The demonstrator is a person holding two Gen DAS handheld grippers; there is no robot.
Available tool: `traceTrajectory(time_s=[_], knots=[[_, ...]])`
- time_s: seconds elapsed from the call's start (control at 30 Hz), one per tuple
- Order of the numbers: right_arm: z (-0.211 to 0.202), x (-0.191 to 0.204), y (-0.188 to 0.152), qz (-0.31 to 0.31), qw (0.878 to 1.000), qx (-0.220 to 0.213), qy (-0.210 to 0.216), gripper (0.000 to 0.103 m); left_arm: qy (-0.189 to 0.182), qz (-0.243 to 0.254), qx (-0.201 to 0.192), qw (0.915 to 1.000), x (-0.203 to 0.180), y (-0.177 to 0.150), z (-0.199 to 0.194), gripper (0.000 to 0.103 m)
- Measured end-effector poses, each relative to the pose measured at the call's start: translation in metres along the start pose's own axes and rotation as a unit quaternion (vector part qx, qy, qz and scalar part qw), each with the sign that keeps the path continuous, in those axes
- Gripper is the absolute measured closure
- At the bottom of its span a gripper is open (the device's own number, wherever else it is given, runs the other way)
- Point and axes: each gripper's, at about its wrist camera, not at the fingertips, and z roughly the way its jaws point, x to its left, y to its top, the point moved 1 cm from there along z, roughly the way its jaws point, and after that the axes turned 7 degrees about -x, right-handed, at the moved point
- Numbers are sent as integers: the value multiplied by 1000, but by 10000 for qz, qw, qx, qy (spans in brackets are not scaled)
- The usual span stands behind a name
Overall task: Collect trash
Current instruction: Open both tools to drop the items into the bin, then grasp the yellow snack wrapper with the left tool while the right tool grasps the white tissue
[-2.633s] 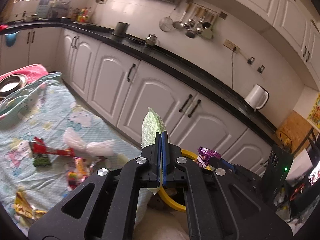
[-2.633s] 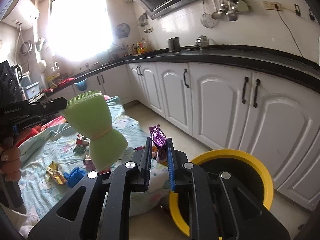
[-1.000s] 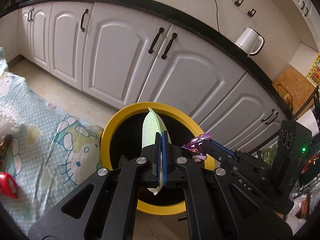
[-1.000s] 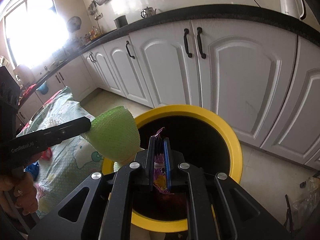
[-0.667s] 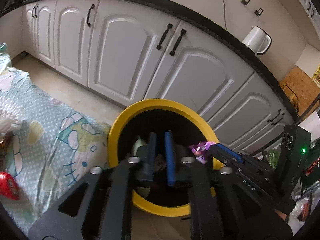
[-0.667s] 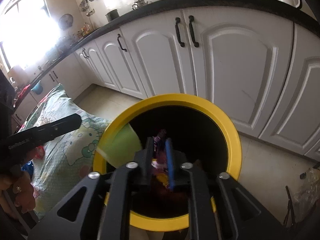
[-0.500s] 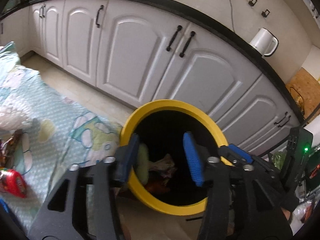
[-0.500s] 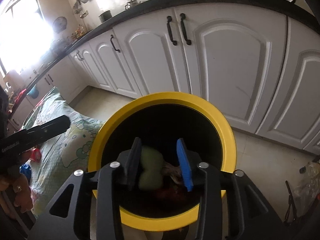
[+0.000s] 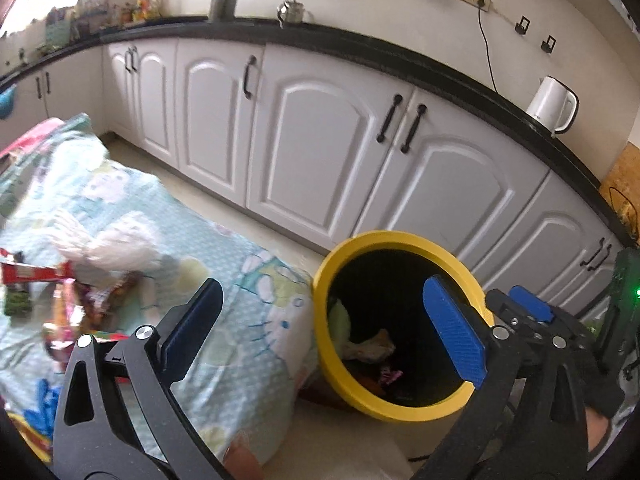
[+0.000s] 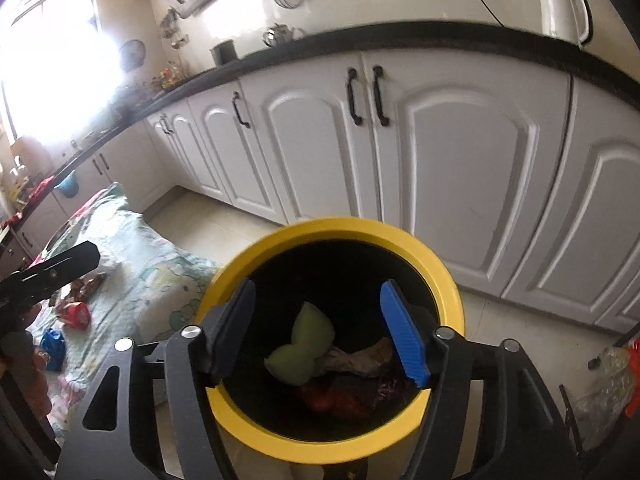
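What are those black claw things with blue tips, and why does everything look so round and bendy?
Those claws are grabbing tools a person holds, one in each hand. Each tool carries a small wide-eyed camera, which bends the kitchen cupboards into curves. One picture looks along the left tool, the other along the right tool. Both tools are opening and hold nothing. Below them stands a yellow bin, and inside it lie a green spongy piece and some crumpled wrappers. Beside the bin is a table covered by a cartoon cloth, with more wrappers and a white bundle on it. A white kettle stands on the counter.
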Motion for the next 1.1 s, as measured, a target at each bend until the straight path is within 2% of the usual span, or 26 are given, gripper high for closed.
traceTrajectory(time_s=[0.23,0.5,0.8,1.1], knots=[[-17,31,11,-379,9983,-284,348,31,292,100,-292,9991,14,3,-28,11],[-25,71,23,-749,9937,-391,731,30,600,66,-552,9966,36,6,-59,11],[-28,118,34,-1110,9866,-449,1107,29,1003,-20,-853,9913,68,9,-95,11],[-23,169,43,-1411,9772,-498,1503,30,1430,-308,-1044,9837,112,5,-131,11]])
